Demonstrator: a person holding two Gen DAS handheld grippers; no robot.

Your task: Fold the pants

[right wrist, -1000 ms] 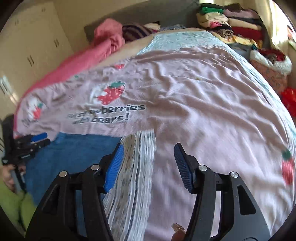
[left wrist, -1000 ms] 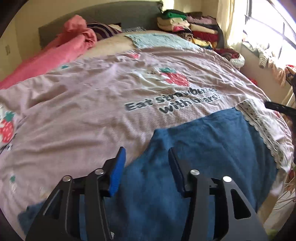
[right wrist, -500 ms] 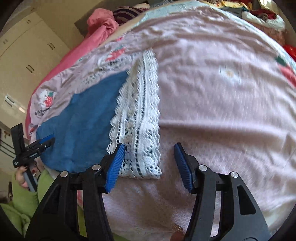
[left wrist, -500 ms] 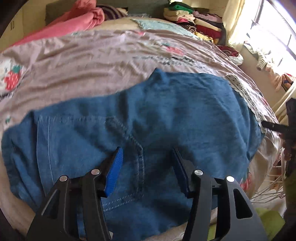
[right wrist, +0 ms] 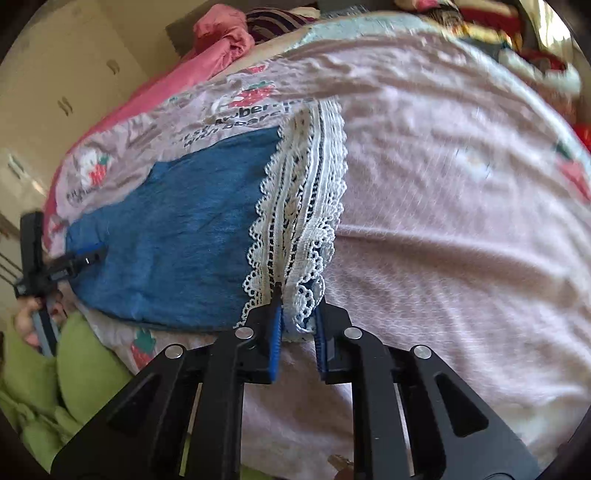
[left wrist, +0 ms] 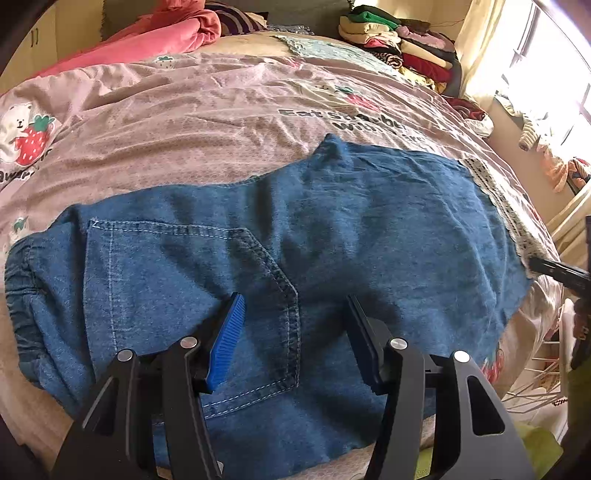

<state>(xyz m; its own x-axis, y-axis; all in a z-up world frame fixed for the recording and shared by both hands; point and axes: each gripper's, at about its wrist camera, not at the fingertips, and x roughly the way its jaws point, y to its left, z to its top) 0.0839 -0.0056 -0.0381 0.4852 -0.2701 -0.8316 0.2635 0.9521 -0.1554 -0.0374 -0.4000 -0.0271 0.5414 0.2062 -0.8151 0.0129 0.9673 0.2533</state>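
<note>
Blue denim pants (left wrist: 295, 236) lie flat across the near edge of the bed, elastic waistband at the left, back pocket (left wrist: 192, 280) up, white lace hem (right wrist: 303, 206) at the right end. My left gripper (left wrist: 295, 317) is open and hovers just above the pocket area. My right gripper (right wrist: 297, 314) has narrowed around the near corner of the lace hem, which sits between its fingers. The left gripper (right wrist: 77, 258) also shows in the right wrist view at the pants' far end.
The bed has a pink strawberry-print cover (left wrist: 207, 110). A pink blanket (left wrist: 147, 33) lies at the head, and a stack of folded clothes (left wrist: 399, 44) is at the far right. A window and drying rack (left wrist: 546, 373) are on the right side.
My left gripper pulled back toward the waistband end, so the whole pants show. My right gripper moved down onto the lace hem corner and narrowed from open around it.
</note>
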